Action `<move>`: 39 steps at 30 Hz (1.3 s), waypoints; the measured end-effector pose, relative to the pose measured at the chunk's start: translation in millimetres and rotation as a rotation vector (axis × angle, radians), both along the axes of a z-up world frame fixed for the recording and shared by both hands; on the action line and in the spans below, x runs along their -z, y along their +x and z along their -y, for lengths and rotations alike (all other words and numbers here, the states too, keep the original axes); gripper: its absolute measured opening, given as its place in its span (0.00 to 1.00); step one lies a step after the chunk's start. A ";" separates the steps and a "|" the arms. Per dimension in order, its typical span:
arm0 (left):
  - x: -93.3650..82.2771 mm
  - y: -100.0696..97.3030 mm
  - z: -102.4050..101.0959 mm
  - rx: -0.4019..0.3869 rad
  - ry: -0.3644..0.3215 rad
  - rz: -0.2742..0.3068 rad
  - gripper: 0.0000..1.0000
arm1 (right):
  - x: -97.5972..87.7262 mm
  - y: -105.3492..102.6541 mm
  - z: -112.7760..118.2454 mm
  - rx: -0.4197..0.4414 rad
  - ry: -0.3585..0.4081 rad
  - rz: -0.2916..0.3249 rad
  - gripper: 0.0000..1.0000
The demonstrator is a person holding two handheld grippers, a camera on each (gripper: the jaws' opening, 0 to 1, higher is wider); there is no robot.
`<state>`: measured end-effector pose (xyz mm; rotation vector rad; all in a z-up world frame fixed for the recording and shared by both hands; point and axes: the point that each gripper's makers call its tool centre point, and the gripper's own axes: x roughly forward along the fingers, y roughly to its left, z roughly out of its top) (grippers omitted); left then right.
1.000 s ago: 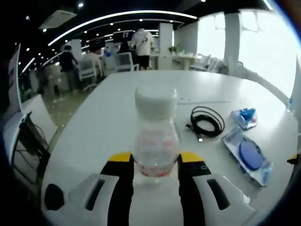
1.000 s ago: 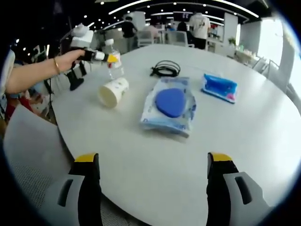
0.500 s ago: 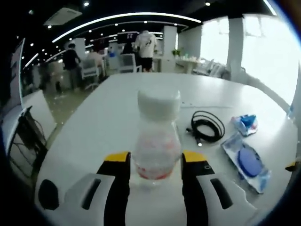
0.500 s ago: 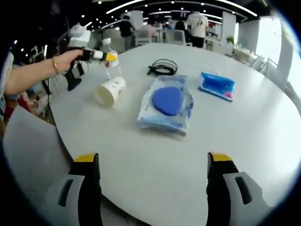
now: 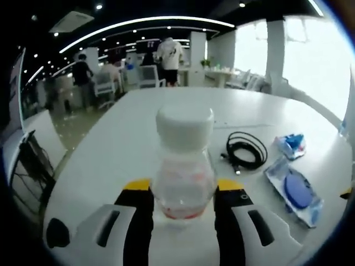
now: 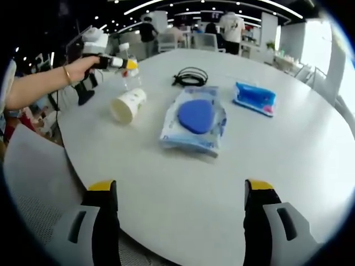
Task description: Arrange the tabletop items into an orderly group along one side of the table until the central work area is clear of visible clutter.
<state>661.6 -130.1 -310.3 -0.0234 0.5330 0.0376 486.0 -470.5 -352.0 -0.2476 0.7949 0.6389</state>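
My left gripper [image 5: 183,194] is shut on a clear plastic bottle [image 5: 184,160] with a white cap and a red-printed label, held upright over the white table [image 5: 127,144]. In the right gripper view the same left gripper [image 6: 119,63] holds the bottle [image 6: 129,76] at the table's far left, a person's hand behind it. A white paper cup [image 6: 127,105] lies on its side just in front of it. A coiled black cable [image 6: 190,76], a wet-wipes pack with a blue lid [image 6: 196,119] and a small blue packet [image 6: 254,97] lie on the table. My right gripper [image 6: 180,191] is open above the near edge.
A chair back [image 6: 33,177] stands at the table's near left edge. People and office chairs [image 5: 144,66] fill the room beyond the far edge. Bare tabletop [image 6: 233,183] stretches from the wipes pack to the near edge.
The bottle in my left gripper has risen slightly and sits nearer the camera. The right gripper view has barely shifted; the items on the table lie as before.
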 end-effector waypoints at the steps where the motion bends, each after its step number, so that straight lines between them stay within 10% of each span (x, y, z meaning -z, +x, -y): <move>1: -0.1 0.1 0.0 -0.004 0.002 -0.002 0.39 | 0.0 0.1 0.6 0.002 0.000 0.000 0.93; 39: -28.1 60.0 -55.4 0.000 0.019 0.042 0.36 | 0.8 4.3 6.5 0.041 0.009 0.001 0.98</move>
